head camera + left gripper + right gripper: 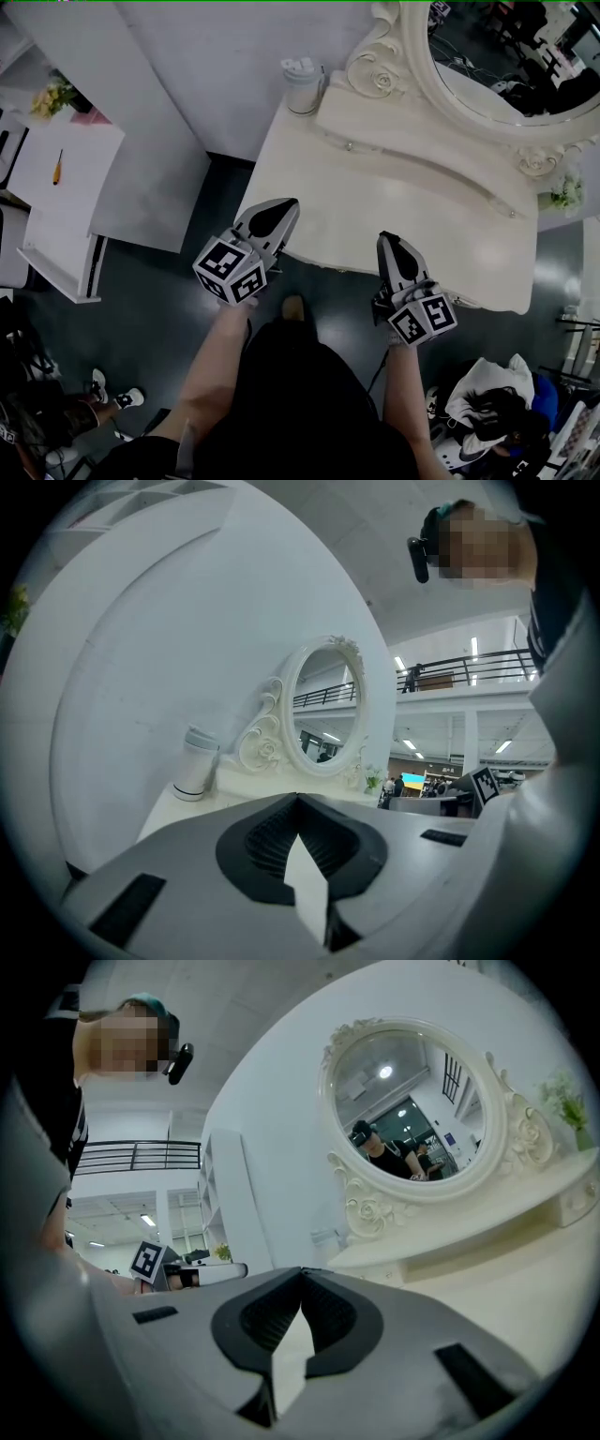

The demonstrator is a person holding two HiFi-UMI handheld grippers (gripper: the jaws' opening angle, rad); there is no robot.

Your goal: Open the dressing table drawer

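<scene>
While its jaws touch, the left hand-held gripper [286, 204] hovers over the dressing table [422, 225].

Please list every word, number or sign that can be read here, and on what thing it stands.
No words or numbers can be read.
The left tool and right tool carry only black-and-white square markers, no letters.
The lit screen far behind is too small to read.

The left hand-held gripper [284, 206] and right hand-held gripper [388, 241] point level, side by side, jaws together.
</scene>
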